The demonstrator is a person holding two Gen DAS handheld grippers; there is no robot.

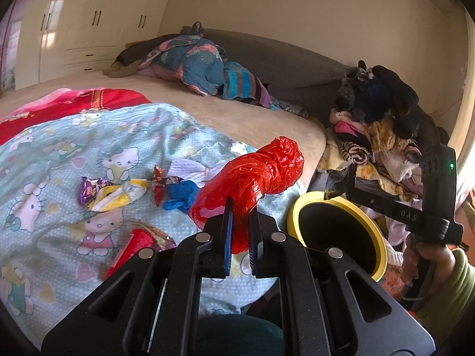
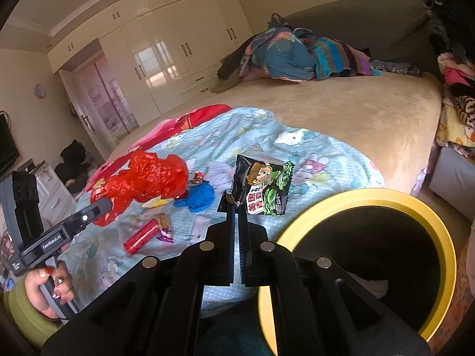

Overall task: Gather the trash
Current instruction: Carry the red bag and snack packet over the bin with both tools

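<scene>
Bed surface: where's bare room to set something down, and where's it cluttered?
The free patch is the tan bed cover, between the Hello Kitty sheet and the heap of bedding at the headboard. The sheet's near part is crowded: blue glove, red tube, candy wrappers.

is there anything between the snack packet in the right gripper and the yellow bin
Nothing visible. The right gripper holds the black-and-green snack packet just beside the yellow-rimmed bin, whose mouth is open. The left gripper, clamping the red plastic bag, is off to the other side.
</scene>
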